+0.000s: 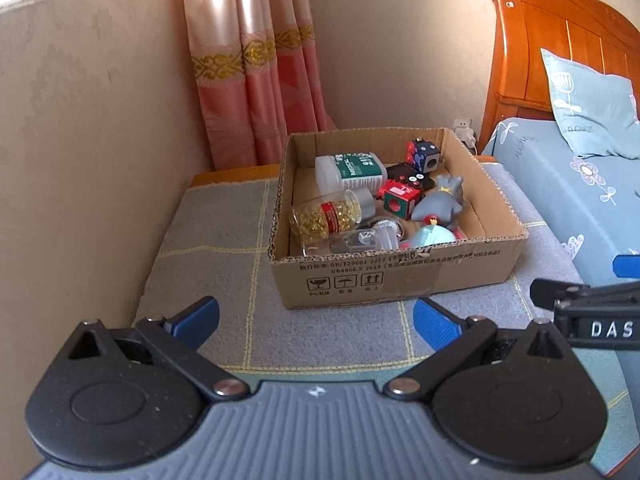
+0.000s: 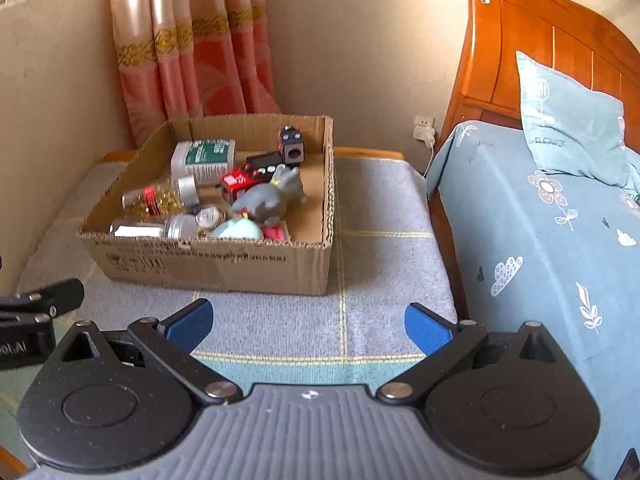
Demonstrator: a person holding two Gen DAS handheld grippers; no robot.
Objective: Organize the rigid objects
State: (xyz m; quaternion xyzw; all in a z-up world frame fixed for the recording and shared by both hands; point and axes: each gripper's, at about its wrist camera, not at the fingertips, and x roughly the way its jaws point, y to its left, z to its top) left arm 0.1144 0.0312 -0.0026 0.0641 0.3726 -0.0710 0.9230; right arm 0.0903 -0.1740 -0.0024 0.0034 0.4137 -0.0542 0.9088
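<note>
Both grippers' jaws gape empty, well short of the cardboard box (image 1: 396, 276).

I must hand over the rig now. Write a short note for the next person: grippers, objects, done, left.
Left gripper: open, empty, held short of the box.
Right gripper: open, empty, also short of it.
Box stands on the grey mat beside the bed.
Inside lie the green bottle, capsule bottle, red cube, grey toy and more.
Done: no loose objects visible on the mat.
Left: apparently nothing.
</note>
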